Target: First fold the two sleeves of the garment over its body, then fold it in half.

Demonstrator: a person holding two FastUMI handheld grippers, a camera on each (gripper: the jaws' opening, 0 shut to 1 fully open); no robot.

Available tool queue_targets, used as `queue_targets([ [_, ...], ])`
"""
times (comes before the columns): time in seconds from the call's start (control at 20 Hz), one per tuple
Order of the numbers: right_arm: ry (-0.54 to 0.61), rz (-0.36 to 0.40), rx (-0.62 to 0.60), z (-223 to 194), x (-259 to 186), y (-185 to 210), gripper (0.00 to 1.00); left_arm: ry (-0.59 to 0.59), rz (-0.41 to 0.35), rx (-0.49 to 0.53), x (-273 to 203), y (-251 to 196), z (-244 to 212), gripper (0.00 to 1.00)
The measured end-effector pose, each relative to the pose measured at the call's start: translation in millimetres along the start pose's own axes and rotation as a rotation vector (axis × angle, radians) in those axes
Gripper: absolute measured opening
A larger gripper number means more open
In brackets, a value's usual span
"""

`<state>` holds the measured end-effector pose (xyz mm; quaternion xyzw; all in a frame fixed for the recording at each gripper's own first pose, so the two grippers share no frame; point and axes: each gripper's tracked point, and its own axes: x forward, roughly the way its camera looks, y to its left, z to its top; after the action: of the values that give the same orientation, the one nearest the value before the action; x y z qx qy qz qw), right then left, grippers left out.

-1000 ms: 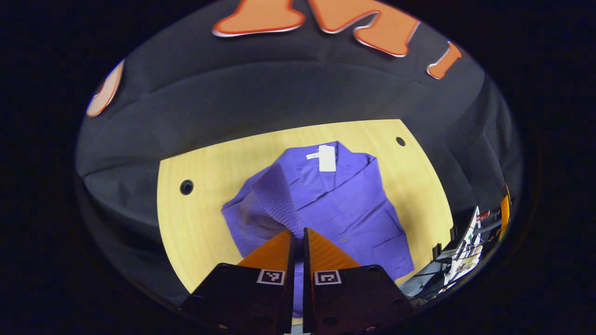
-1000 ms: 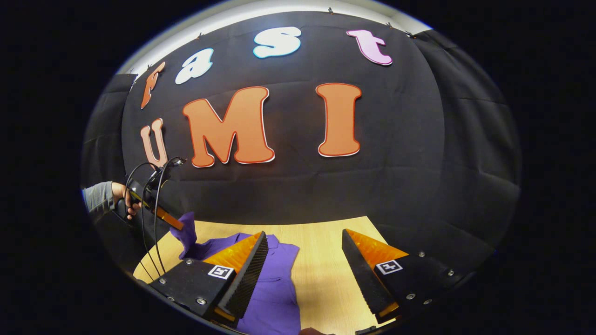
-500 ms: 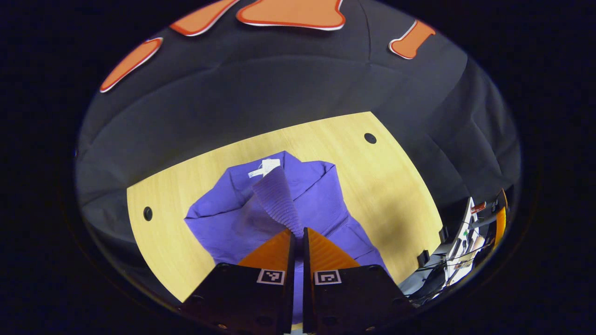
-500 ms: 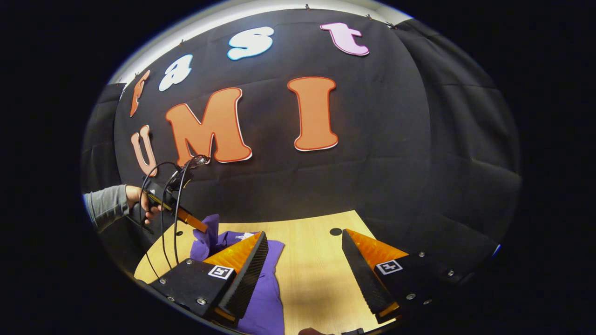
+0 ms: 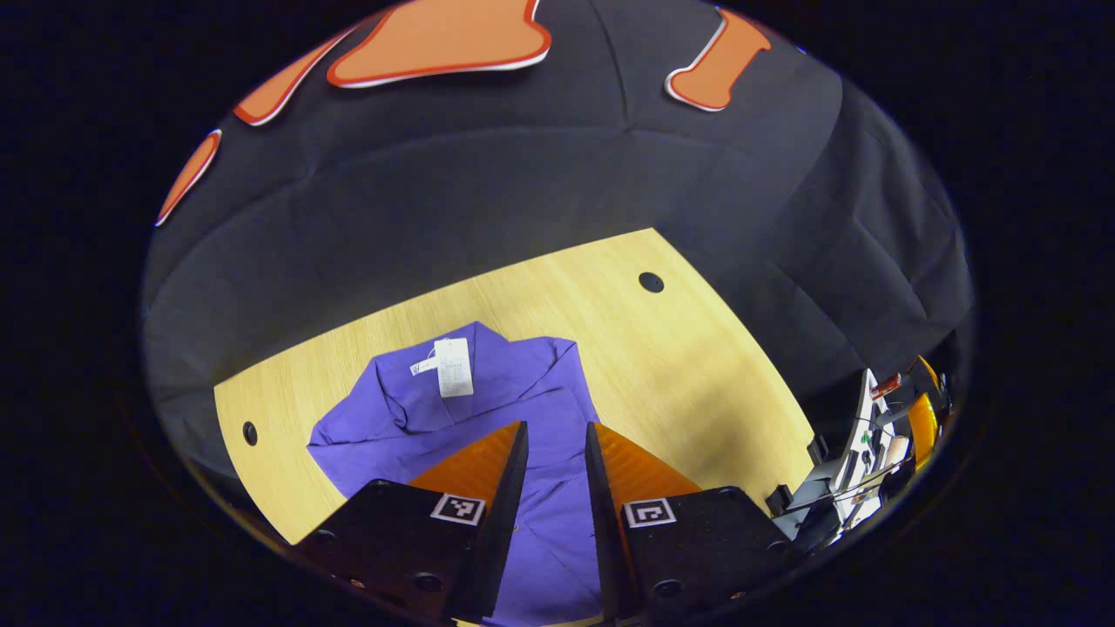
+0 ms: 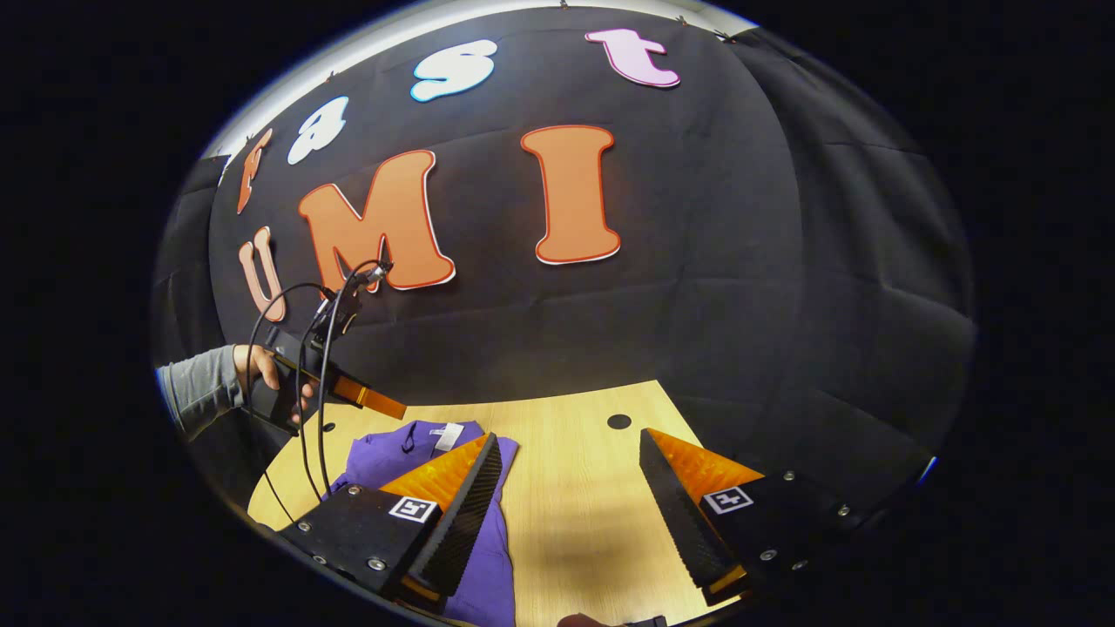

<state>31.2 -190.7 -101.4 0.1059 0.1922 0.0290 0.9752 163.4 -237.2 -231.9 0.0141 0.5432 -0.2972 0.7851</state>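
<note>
purple garment lies flat on the wooden table, collar end toward the booth wall w/ a white tag on the collar area. in the left gripper view the left gripper hangs above the garment's body, fingers parted a narrow way w/ nothing between them; purple cloth shows thru the gap, lying below. folds run across the upper body near the collar, prob a sleeve laid over the front, but can't tell for sure from this angle. two dark round holes in the table, one near the far right corner, one at the left edge.

in the right gripper view the right gripper is spread wide, nothing in it, over the table beside the garment's edge; its one finger overlaps the purple cloth in the view, the other is over bare wood. farther off at left a hand w/ a grey sleeve holds the left gripper above the garment, cables looping from it.

at the right edge of the left gripper view some gear sits beyond the table, too small to make out.
</note>
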Motion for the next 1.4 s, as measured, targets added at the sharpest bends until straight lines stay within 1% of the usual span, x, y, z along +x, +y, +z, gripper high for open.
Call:
queue_targets([
  [0.1,0.013,0.011,-0.014,-5.2,3.8,7.1,0.95,-0.021,-0.006,-0.011,-16.3,1.8,-9.5,0.52],
  [0.15,0.024,0.015,-0.020,-9.6,5.7,10.6,0.95,-0.030,0.007,-0.009,-22.1,9.4,-17.9,0.59],
  [0.2,0.035,0.021,-0.026,-13.9,7.1,15.7,0.95,-0.044,0.028,-0.006,-29.2,16.2,-25.5,0.65],
  [0.35,0.066,0.038,-0.034,-27.1,10.8,34.4,0.95,-0.074,0.126,-0.022,-56.4,48.8,-56.2,0.92],
  [0.5,0.125,0.045,-0.061,-50.1,12.5,51.6,0.95,-0.078,0.223,-0.067,-82.3,83.9,-100.8,0.94],
  [0.55,0.142,0.044,-0.069,-58.4,13.2,56.3,0.95,-0.085,0.252,-0.079,-89.9,93.6,-114.7,0.97],
  [0.6,0.170,0.043,-0.074,-70.1,12.8,60.8,0.95,-0.091,0.281,-0.090,-99.2,104.4,-128.3,0.98],
  [0.65,0.200,0.041,-0.077,-81.0,14.8,65.6,0.95,-0.093,0.305,-0.106,-107.2,112.6,-143.9,0.98],
  [0.8,0.291,0.038,-0.089,-116.5,13.3,75.5,0.95,-0.069,0.342,-0.158,-122.2,128.8,-192.0,0.98],
  [0.9,0.361,0.044,-0.105,-140.6,11.0,84.4,0.95,-0.023,0.377,-0.179,-128.1,141.2,-230.5,0.98],
  [1.0,0.438,0.049,-0.126,-163.6,7.7,88.0,0.95,0.033,0.377,-0.219,-129.7,146.3,-268.1,0.98],
  [1.1,0.515,0.051,-0.140,-194.7,4.4,91.7,0.96,0.092,0.359,-0.283,-127.1,146.9,-304.4,0.98],
  [1.15,0.555,0.047,-0.144,-211.0,1.9,92.2,0.96,0.125,0.351,-0.317,-124.4,148.5,-329.5,0.98],
  [1.3,0.693,0.049,-0.133,-252.6,-4.5,94.4,0.96,0.222,0.329,-0.419,-116.5,150.7,-386.6,0.98],
  [1.4,0.750,0.054,-0.134,-275.6,-14.3,94.8,0.97,0.274,0.314,-0.472,-119.4,150.1,-416.7,0.99],
])
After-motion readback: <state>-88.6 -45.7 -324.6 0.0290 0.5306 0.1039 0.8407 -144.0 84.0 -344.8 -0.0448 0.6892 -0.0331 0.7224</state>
